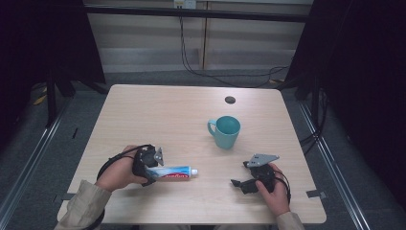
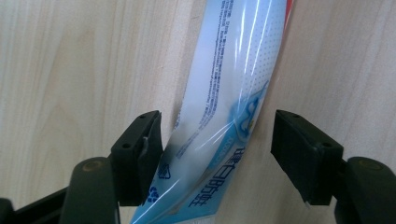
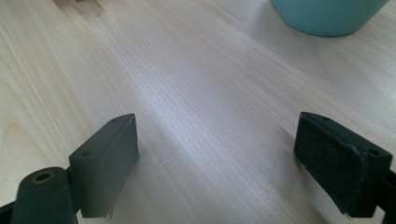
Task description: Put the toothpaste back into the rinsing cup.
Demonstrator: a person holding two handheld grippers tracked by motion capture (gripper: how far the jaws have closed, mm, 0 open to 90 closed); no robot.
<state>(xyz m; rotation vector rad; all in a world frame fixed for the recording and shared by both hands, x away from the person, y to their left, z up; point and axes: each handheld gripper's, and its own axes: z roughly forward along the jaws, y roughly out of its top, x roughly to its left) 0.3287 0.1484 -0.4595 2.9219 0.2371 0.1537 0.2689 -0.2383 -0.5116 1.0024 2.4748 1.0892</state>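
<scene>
A white, blue and red toothpaste tube (image 1: 174,172) lies flat on the table near the front left, its cap pointing right. My left gripper (image 1: 152,171) stands over the tube's flat tail end, open. In the left gripper view the tube (image 2: 233,93) runs up between the jaws of the left gripper (image 2: 217,149). One jaw touches the tube's edge and the other stands a small gap away. My right gripper (image 1: 241,173) rests at the front right, open. The right gripper (image 3: 215,158) has bare wood between its jaws. A teal mug (image 1: 225,132) stands upright beyond it.
The light wooden table (image 1: 167,115) has a small dark round hole (image 1: 230,99) near its far edge. The mug's base (image 3: 327,16) sits ahead of the right gripper's jaws. Cables run across the floor behind the table.
</scene>
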